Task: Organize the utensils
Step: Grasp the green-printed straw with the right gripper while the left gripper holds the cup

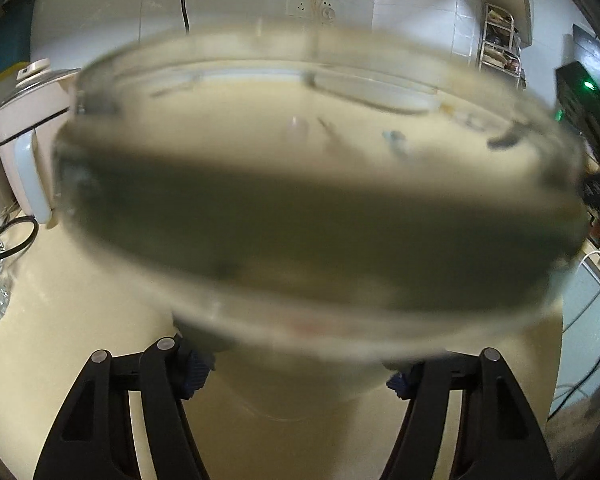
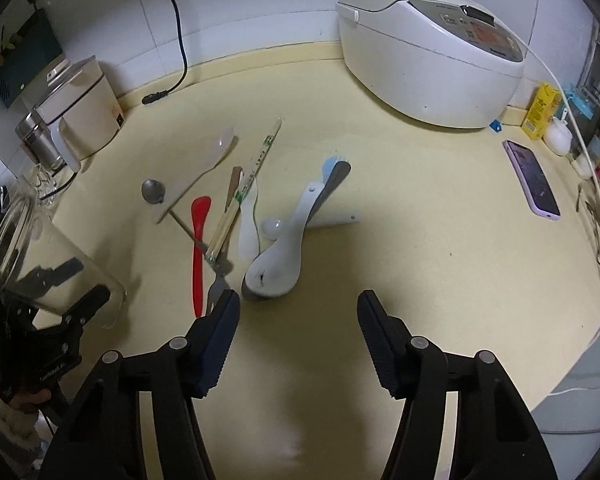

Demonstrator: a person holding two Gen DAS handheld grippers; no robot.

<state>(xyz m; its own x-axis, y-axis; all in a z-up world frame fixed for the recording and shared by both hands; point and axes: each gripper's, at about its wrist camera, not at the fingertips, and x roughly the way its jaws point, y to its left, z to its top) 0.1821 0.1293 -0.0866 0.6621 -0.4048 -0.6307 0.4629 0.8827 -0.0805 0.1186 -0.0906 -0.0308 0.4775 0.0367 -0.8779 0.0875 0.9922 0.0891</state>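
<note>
My right gripper (image 2: 298,312), jaws apart and empty, should drop over the white plastic rice paddle (image 2: 278,256) at twelve o'clock, while my left gripper (image 2: 82,306) keeps the clear glass jar (image 2: 32,248) clamped steady.

Utensil heap mid cream bench (image 2: 440,272): white ceramic spoon (image 2: 278,260) at centre, red plastic spatula (image 2: 198,248) at 9 o'clock of it, wooden chopsticks (image 2: 228,224) between them, steel fork (image 2: 216,284) under the chopsticks. White rice cooker (image 2: 424,52) at 1 o'clock by the wall. Purple phone (image 2: 532,178) at 3 o'clock. Clear glass jar (image 2: 40,256), tilted, at 9 o'clock, between left gripper (image 2: 76,308) jaws. Beige kettle (image 2: 80,108) at 10 o'clock.
</note>
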